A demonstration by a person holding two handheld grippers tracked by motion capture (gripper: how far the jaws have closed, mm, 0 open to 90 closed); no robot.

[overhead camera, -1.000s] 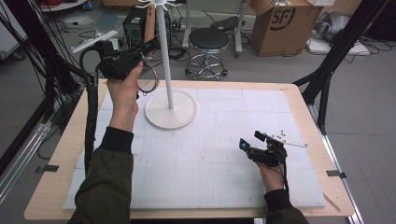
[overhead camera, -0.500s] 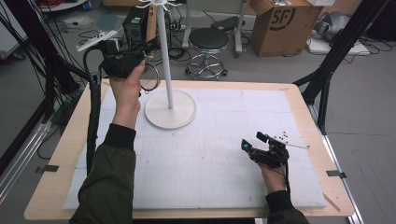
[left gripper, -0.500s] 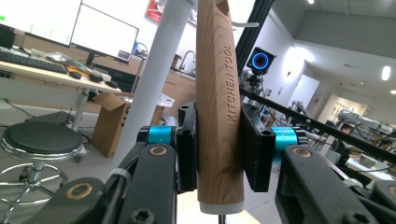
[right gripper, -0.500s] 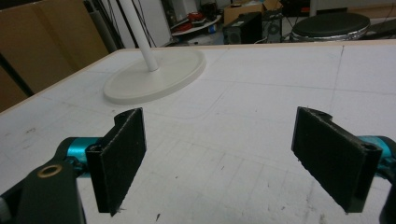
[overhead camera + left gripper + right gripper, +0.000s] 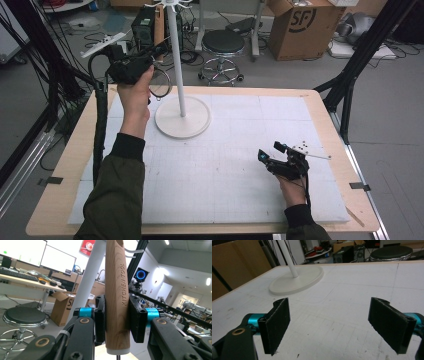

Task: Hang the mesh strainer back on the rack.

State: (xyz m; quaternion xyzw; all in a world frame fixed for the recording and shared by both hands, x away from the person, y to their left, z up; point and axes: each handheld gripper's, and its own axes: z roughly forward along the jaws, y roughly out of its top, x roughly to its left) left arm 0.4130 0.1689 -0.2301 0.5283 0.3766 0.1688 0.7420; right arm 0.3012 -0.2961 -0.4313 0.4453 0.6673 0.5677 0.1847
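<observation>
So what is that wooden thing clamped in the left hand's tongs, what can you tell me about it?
It is a smooth, light-brown wooden handle, rounded and widening slightly downward, with KITCHEN TOOL stamped along its side. A white collar caps its lower end, with a thin metal stem below. It stands roughly upright between the black pads of the left tongs, which press on both its sides. In the high view a thin wire ring hangs near those tongs, beside the tall white pole stand; its top end sits close to the pole.

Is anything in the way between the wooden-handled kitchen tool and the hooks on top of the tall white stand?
Nothing visible is. The left gripper holds the wooden-handled kitchen tool right beside the tall white stand's pole, and the white hooks just above the handle have open air around them.
</observation>
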